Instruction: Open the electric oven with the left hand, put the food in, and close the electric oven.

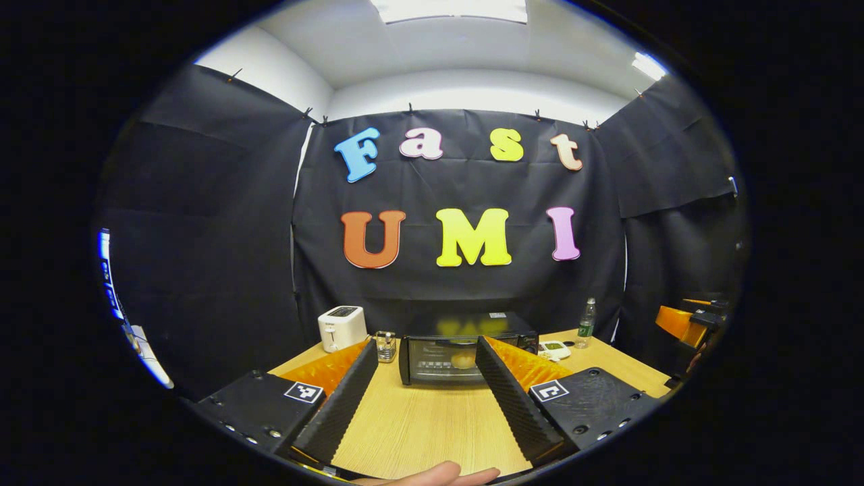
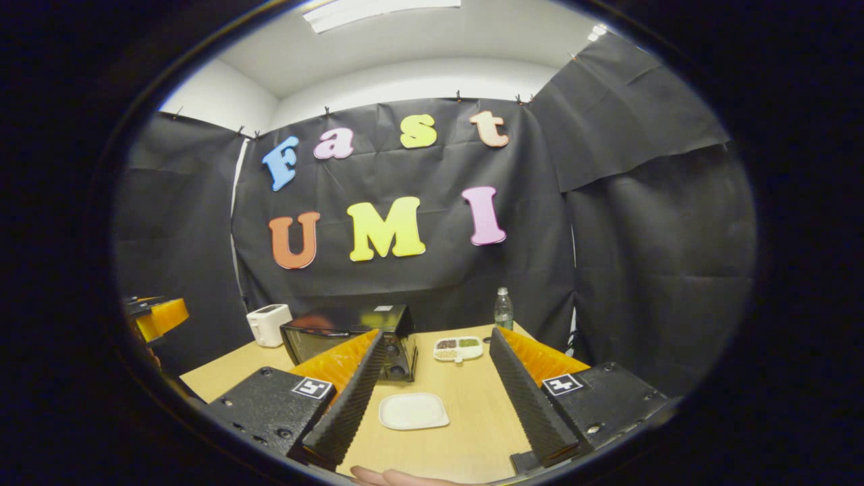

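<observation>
your table (image 1: pixel 432 425) carries the electric oven (image 1: pixel 466 347), door shut, food seemingly inside. an empty plate (image 2: pixel 413 410) sits nearer. your left gripper (image 1: pixel 432 398) and right gripper (image 2: pixel 435 398) gape, holding nothing, pulled back.

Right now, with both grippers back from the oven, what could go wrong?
The glass jar stands close beside the electric oven, so the left gripper might knock it when reaching for the door. The white plate looks empty and something yellowish sits inside the oven, so the food may already be loaded.
</observation>
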